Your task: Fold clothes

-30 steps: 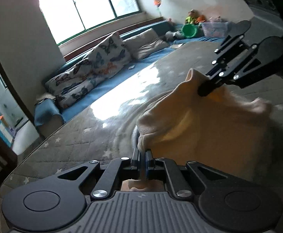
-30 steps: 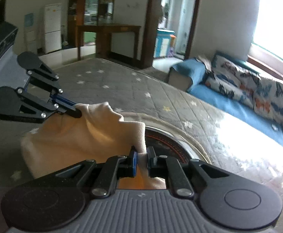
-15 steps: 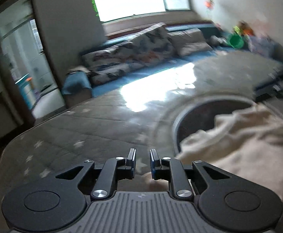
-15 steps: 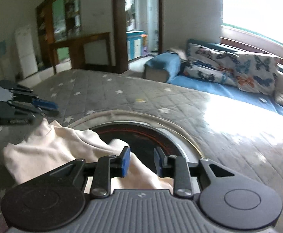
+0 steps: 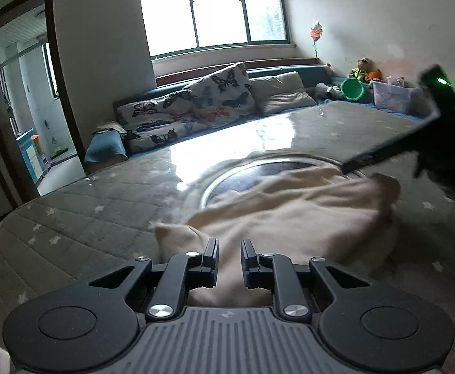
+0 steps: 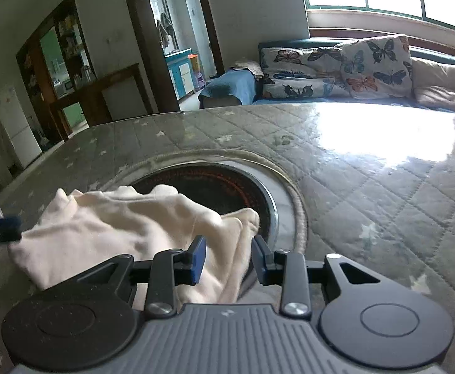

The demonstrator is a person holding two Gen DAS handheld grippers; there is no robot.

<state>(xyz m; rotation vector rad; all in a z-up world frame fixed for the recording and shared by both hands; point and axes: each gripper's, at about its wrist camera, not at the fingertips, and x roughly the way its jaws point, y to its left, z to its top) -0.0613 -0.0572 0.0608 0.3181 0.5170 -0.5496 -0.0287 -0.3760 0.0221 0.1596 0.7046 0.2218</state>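
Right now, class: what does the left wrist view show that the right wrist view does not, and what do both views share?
Only the left wrist view shows the green bucket, the stuffed toys and a clear storage box in the far corner.

Only the right wrist view shows the white fridge and the dark wooden table.

Both show the cream garment lying partly over the round dark inset in the star-patterned quilted table cover, the butterfly cushions, and open tongs.

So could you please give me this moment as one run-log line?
step: fold released | cream garment: lying on table, partly over round inset | left gripper: jaws open, empty | right gripper: jaws open, empty
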